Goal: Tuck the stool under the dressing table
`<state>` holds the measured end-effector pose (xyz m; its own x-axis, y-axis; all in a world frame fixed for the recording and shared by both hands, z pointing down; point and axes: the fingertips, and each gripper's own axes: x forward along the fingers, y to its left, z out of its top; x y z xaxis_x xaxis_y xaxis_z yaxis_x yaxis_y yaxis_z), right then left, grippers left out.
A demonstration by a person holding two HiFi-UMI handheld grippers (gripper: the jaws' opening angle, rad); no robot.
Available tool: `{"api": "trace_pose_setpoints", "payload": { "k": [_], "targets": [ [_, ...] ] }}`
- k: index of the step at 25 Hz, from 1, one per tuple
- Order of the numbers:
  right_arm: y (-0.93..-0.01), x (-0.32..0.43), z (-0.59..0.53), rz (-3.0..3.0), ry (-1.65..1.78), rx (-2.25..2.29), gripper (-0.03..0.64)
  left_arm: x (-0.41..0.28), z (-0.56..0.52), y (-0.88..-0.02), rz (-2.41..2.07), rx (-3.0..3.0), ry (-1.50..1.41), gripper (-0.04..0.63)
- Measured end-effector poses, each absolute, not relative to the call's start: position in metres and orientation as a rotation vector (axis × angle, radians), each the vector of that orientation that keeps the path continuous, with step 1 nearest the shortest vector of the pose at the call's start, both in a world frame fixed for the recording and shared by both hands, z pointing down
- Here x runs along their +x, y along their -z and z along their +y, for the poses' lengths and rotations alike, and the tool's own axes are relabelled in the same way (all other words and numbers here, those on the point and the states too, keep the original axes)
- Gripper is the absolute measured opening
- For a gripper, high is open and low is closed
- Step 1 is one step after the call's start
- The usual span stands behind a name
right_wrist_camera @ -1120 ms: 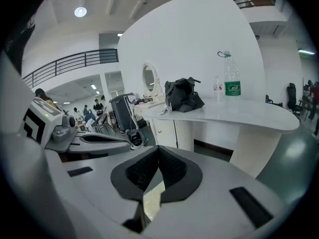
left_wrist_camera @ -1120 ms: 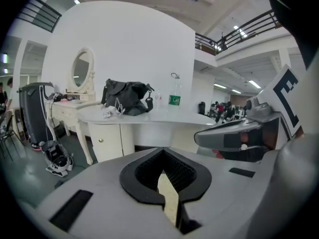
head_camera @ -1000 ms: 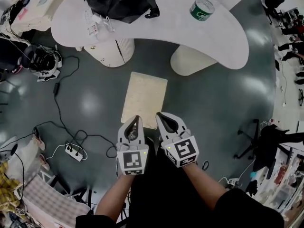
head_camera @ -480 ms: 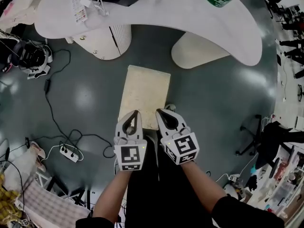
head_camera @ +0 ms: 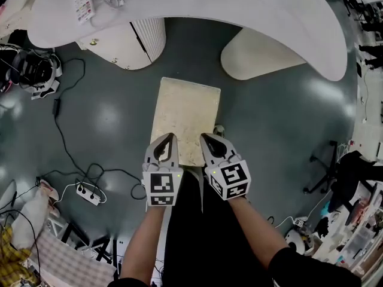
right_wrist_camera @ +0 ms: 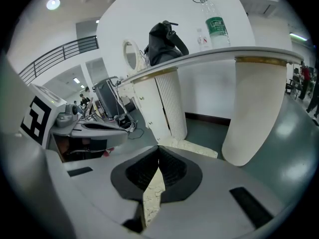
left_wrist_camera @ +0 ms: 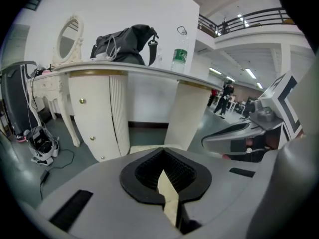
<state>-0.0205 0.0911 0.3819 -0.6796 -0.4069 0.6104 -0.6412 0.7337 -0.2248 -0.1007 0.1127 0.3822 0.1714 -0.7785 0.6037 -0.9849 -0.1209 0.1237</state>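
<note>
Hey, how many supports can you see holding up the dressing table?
2. A ribbed pedestal with gold knobs stands left of the stool. A plain curved support stands to its right. Others may be hidden under the dressing table top.

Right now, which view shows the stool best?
Head view: the stool shows whole from above, in front of the dressing table. The left and right gripper views show only a strip of its seat beyond their jaws.

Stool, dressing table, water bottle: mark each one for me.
stool (head_camera: 185,119), head view, middle of its cream seat.
dressing table (head_camera: 203,5), head view, bare white top.
water bottle (right_wrist_camera: 216,26), right gripper view, green label.
</note>
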Motion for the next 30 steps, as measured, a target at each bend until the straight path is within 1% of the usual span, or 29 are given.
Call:
{"api": "trace_pose_setpoints", "payload": {
  "k": [8,13,14,15,16,17,18,19,21,23,25,30],
  "targets": [
    [-0.433,-0.023,0.086,-2.309,-0.633,0.795,0.006,-0.089,0.100,-0.443,-1.570,1.883,-0.628,0.003],
    [-0.471,-0.015,0.076,-2.254,-0.725,0.817,0.008,-0.094,0.100,-0.489,-1.504,1.793,-0.734,0.003],
    [-0.478,-0.013,0.075,-2.241,-0.746,0.817,0.030,-0.096,0.100,-0.497,-1.494,1.778,-0.742,0.003],
    [-0.485,-0.011,0.075,-2.223,-0.765,0.817,0.108,-0.098,0.100,-0.503,-1.481,1.763,-0.750,0.022],
    [-0.491,-0.008,0.075,-2.205,-0.780,0.819,0.137,-0.099,0.102,-0.509,-1.468,1.747,-0.761,0.105],
    [-0.497,-0.004,0.075,-2.186,-0.794,0.821,0.158,-0.101,0.102,-0.514,-1.459,1.732,-0.773,0.141],
    [-0.502,0.000,0.074,-2.170,-0.812,0.825,0.176,-0.104,0.102,-0.518,-1.456,1.721,-0.785,0.146],
    [-0.508,0.002,0.073,-2.156,-0.837,0.830,0.184,-0.107,0.101,-0.522,-1.453,1.710,-0.796,0.151],
    [-0.517,0.007,0.071,-2.133,-0.894,0.844,0.206,-0.113,0.100,-0.532,-1.435,1.689,-0.821,0.191],
    [-0.526,0.013,0.073,-2.111,-0.922,0.845,0.215,-0.119,0.104,-0.543,-1.410,1.670,-0.846,0.202],
    [-0.533,0.020,0.072,-2.098,-0.949,0.843,0.225,-0.128,0.105,-0.550,-1.390,1.655,-0.855,0.232],
    [-0.555,0.041,0.066,-2.058,-1.091,0.890,0.239,-0.157,0.109,-0.572,-1.330,1.582,-0.809,0.257]
  ]
}}
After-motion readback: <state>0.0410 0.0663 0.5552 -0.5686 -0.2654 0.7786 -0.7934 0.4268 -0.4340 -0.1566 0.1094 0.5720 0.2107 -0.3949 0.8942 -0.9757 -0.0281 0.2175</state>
